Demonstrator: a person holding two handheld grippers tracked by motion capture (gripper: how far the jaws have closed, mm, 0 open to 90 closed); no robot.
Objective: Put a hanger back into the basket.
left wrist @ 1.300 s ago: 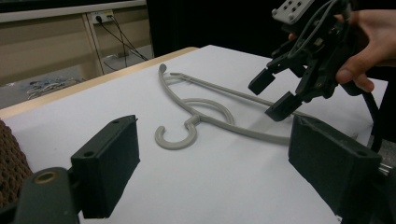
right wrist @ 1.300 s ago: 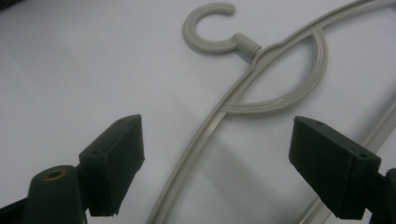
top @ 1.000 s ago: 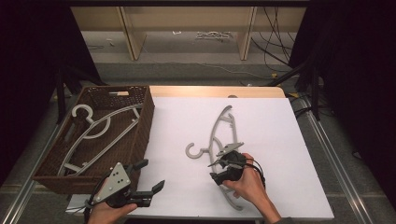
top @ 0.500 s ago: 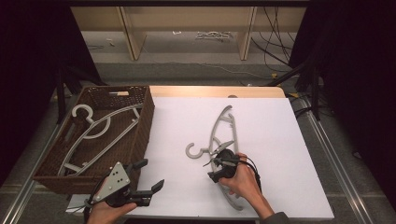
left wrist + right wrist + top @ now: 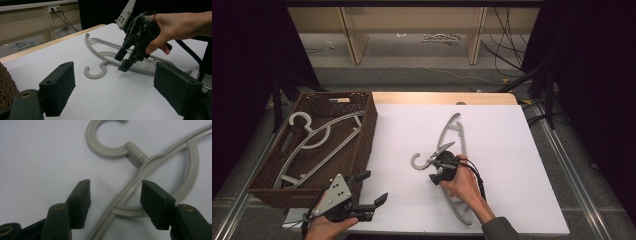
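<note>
Grey plastic clothes hanger (image 5: 451, 150) lies flat on the white worktop (image 5: 512, 150), centre of the high view, hook toward frame left. Right hand-held gripper (image 5: 442, 150) hovers just above its neck, jaws apart, straddling the thin shoulder bar beside the hook (image 5: 107, 142); nothing gripped. Left hand-held gripper (image 5: 371, 187), lower left, is wide open and empty. Brown wicker basket (image 5: 362, 145) at left holds another pale hanger (image 5: 312, 135).

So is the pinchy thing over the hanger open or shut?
Open. The right gripper has its jaws spread apart, one on each side of the grey hanger arm, not yet squeezing it.
</note>
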